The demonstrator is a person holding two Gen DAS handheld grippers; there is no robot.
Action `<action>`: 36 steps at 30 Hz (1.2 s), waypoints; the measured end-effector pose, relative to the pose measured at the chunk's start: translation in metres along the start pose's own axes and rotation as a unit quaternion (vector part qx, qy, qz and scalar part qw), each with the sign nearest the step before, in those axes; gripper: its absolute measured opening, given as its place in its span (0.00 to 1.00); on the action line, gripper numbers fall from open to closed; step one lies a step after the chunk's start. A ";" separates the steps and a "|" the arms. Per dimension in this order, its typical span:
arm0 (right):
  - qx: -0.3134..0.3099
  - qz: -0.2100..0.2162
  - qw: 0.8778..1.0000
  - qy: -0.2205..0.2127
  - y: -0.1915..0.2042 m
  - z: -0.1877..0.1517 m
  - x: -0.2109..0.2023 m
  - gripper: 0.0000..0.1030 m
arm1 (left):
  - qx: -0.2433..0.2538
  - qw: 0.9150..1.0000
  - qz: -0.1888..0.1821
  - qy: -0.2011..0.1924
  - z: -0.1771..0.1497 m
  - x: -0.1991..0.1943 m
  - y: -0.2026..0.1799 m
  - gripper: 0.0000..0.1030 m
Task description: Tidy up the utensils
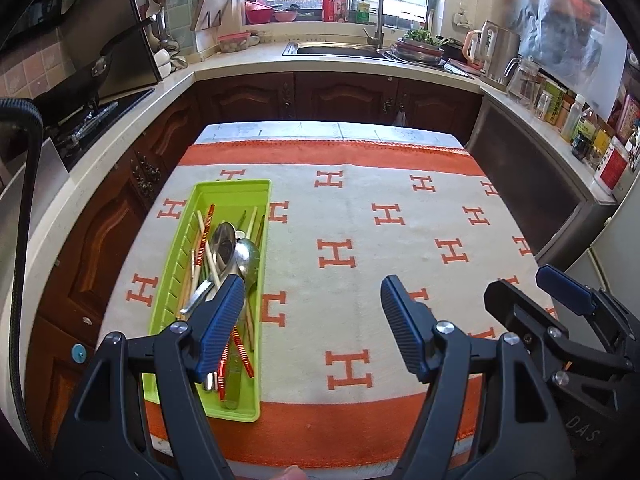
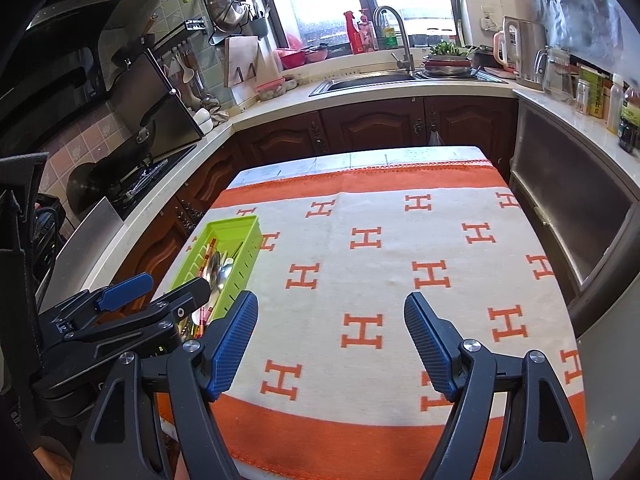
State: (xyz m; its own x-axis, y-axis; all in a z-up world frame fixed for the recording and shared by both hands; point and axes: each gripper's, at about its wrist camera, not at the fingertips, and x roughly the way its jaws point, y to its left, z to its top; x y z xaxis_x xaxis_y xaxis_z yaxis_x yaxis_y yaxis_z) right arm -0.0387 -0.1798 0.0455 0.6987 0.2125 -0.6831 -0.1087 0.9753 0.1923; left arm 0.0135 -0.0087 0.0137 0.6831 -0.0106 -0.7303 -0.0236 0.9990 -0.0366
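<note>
Both grippers, left (image 1: 312, 328) and right (image 2: 332, 344), released, empty; heaped utensils (image 1: 224, 264) in lower-left green tray (image 1: 234, 190) liable to tangle or spill.

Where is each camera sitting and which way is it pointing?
Left wrist view: on the left gripper, angled down over the green tray of utensils; its own open blue fingers show, and the right gripper beside it.
Right wrist view: on the right gripper, angled down at the bare cloth; its open fingers show, the left gripper at lower left.
Shared: tray, cloth, the sink under the window.
</note>
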 end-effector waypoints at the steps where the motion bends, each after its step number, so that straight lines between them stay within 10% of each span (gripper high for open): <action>1: -0.001 -0.003 1.000 -0.003 0.000 0.000 -0.002 0.75 | -0.004 1.000 -0.009 0.001 0.000 0.001 0.001 0.66; 8: 0.007 -0.005 1.000 -0.014 -0.004 -0.002 -0.009 0.75 | -0.037 0.996 -0.081 0.014 -0.002 0.015 0.005 0.66; 36: 0.009 -0.032 0.999 -0.006 -0.007 -0.014 -0.014 0.75 | 0.002 1.000 -0.018 0.004 -0.006 0.011 -0.010 0.66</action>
State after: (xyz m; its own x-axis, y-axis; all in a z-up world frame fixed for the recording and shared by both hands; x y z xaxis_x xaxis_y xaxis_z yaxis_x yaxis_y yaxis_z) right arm -0.0576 -0.1884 0.0444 0.7123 0.1479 -0.6861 -0.0502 0.9858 0.1605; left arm 0.0169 -0.0190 0.0020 0.6782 -0.0467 -0.7334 0.0032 0.9982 -0.0606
